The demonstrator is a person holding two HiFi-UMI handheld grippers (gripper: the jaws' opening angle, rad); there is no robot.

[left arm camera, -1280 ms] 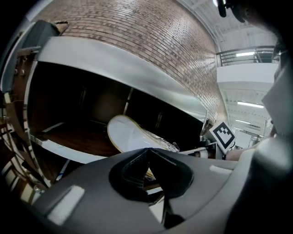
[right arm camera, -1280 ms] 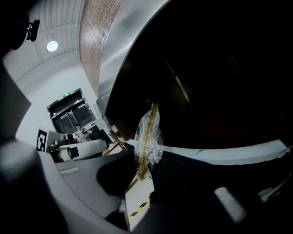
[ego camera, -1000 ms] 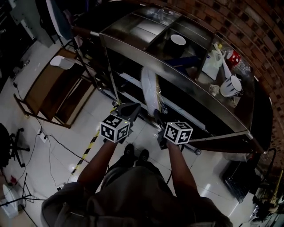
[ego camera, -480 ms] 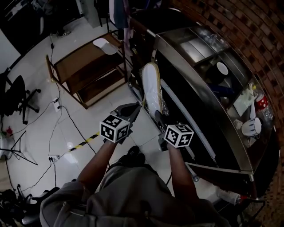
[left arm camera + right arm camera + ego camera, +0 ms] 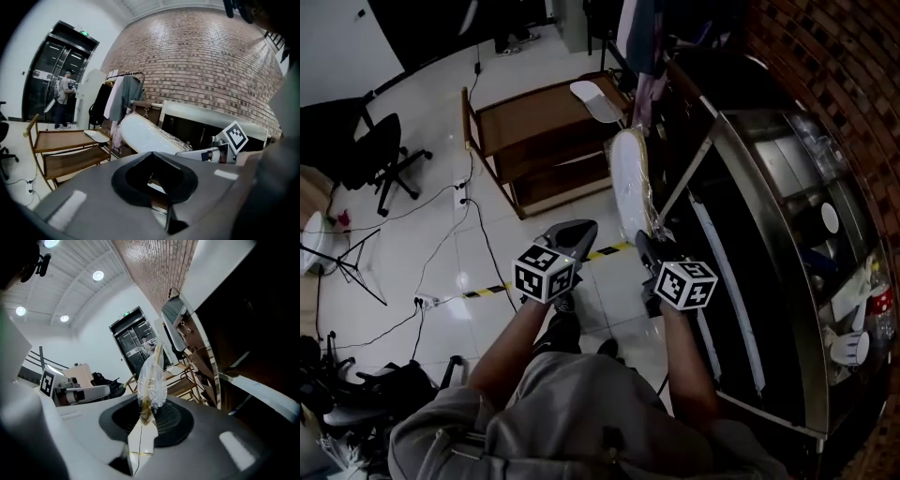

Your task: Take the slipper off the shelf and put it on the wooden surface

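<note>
A white slipper (image 5: 628,183) wrapped in clear plastic sticks out forward from my right gripper (image 5: 645,246), which is shut on its near end. In the right gripper view the slipper (image 5: 152,376) shows edge-on between the jaws of that gripper (image 5: 147,416). It hangs in the air between the metal shelf unit (image 5: 769,187) and the low wooden rack (image 5: 534,117). A second white slipper (image 5: 592,101) lies on the rack's top at its right end. My left gripper (image 5: 572,232) is beside the right one, shut and holding nothing. The left gripper view shows the held slipper (image 5: 145,136) ahead.
An office chair (image 5: 389,155) stands at the left, with cables and a yellow-black tape strip (image 5: 487,291) on the tiled floor. Clothes (image 5: 642,37) hang behind the rack. A person (image 5: 63,98) stands by the far glass doors.
The view has swung left, away from the metal shelf. The right gripper has carried the slipper out from the shelf toward the wooden rack. The left gripper stays alongside it.
</note>
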